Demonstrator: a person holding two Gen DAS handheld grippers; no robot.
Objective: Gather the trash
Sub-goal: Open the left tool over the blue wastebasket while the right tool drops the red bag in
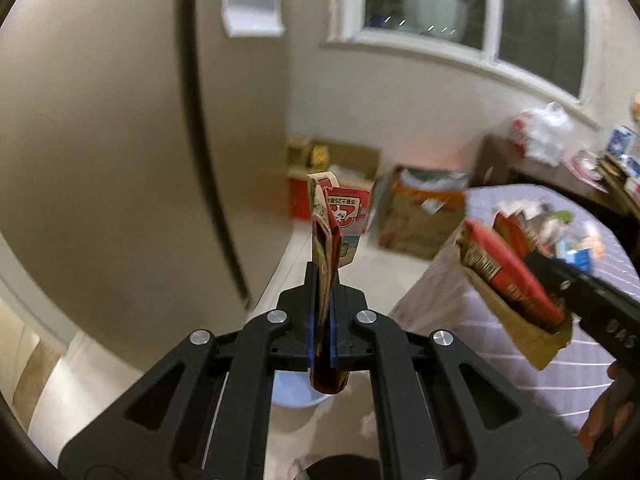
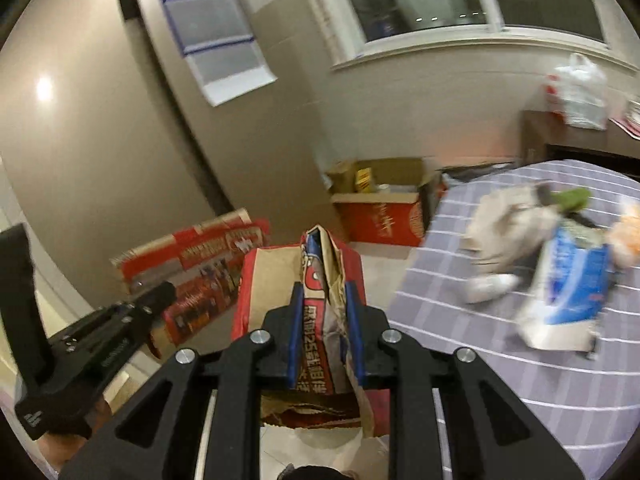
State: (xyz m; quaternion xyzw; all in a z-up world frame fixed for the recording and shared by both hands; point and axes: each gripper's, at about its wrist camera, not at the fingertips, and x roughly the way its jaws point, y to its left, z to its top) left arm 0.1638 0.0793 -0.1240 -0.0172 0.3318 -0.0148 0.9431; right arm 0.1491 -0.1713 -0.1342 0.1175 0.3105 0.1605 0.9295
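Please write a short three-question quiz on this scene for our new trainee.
1. True or false: the left gripper is shut on a folded wrapper.
2. What does the right gripper hold? A) brown paper bag B) plastic bottle C) cup
3. What pattern does the cloth on the table have?

Key: 1. True. 2. A, the brown paper bag with red print. 3. Purple with white stripes; more trash lies on it.

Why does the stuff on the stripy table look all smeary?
Right wrist view: the trash on the striped table is motion-blurred, while the paper bag in the right gripper stays sharp. Left wrist view: the background smears too; the windows show lamp glare.
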